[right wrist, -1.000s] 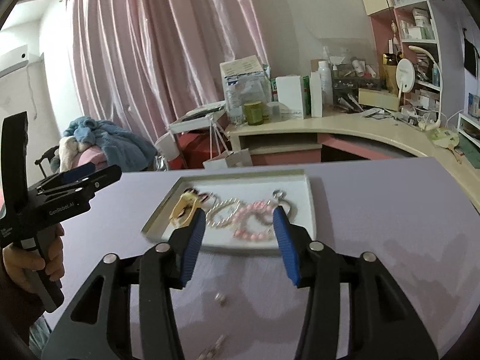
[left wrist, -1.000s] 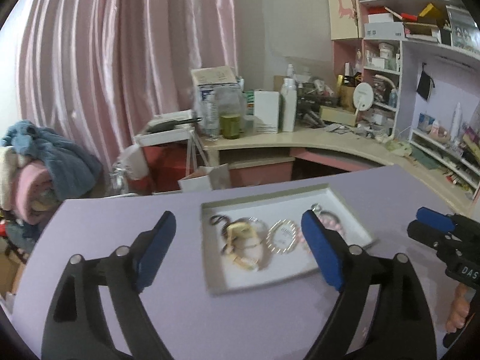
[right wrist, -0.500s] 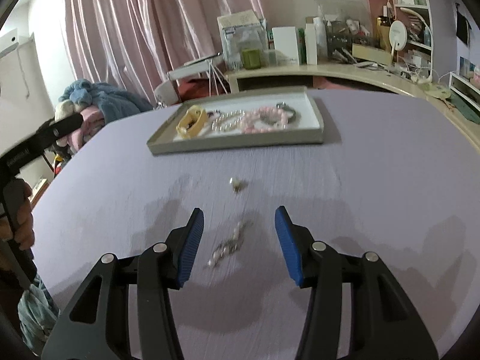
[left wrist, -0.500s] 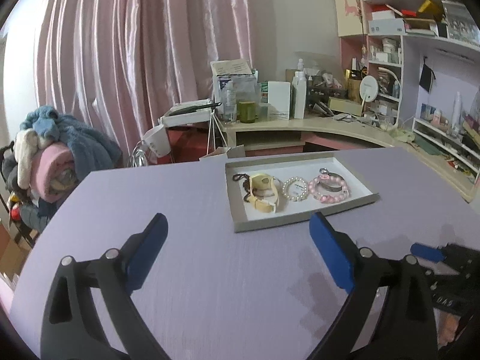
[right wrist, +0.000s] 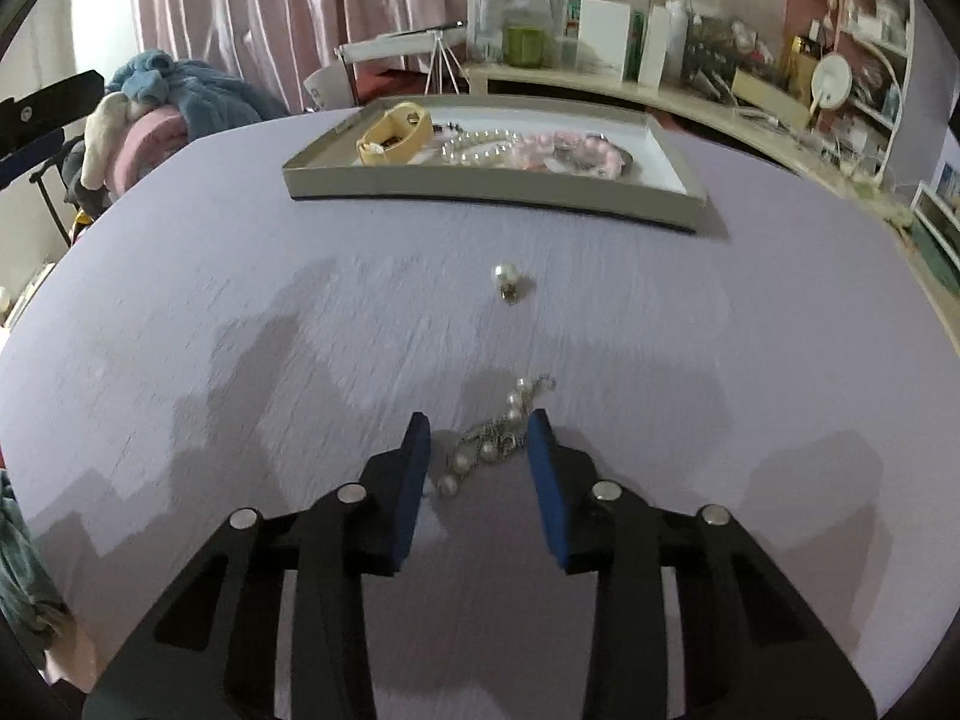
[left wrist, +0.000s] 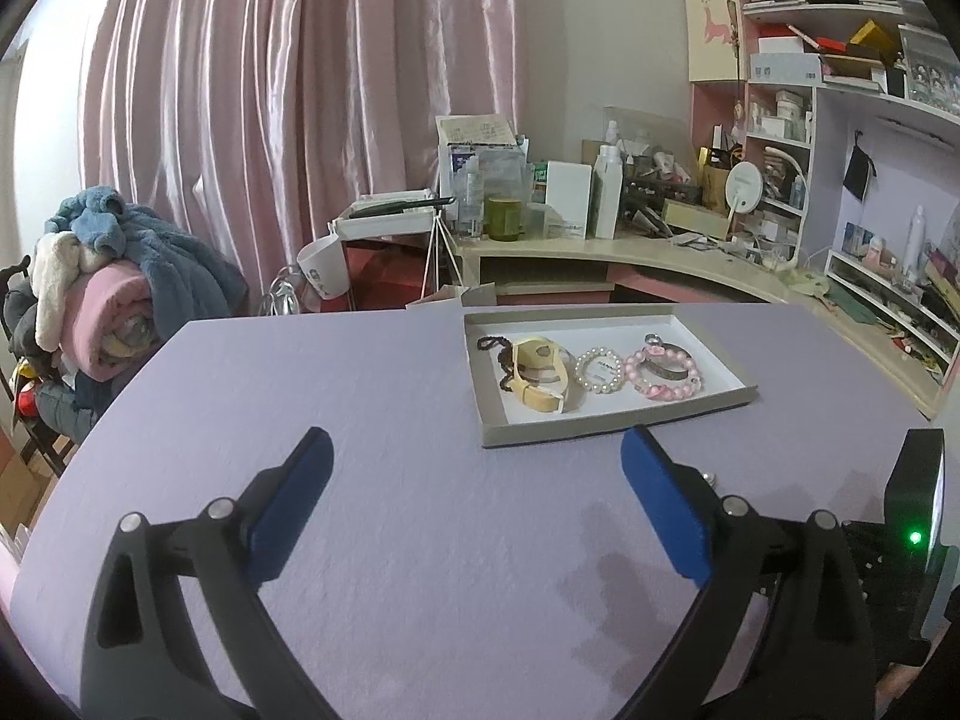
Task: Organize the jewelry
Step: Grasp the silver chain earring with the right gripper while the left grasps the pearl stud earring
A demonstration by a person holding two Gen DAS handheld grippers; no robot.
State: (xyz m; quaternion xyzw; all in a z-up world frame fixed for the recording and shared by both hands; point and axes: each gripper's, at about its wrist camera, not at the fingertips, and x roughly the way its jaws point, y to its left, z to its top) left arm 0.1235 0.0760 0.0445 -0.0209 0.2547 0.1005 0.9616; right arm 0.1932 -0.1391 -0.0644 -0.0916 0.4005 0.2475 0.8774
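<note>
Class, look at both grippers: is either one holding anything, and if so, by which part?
Neither yet. The right gripper has been closing, its fingers astride the pearl chain lying on the table, without pressing it. The left gripper is open and empty.

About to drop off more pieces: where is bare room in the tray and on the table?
Shallow grey cardboard tray: its right end, beyond the pink bead bracelet, is bare; left and middle are crowded. The lilac table left of the tray is bare.

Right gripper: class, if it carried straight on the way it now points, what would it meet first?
Most likely the pearl earring lying on the table, already between the right gripper pads, which have just been closing. Depth is hard to judge; contact is unclear.
</note>
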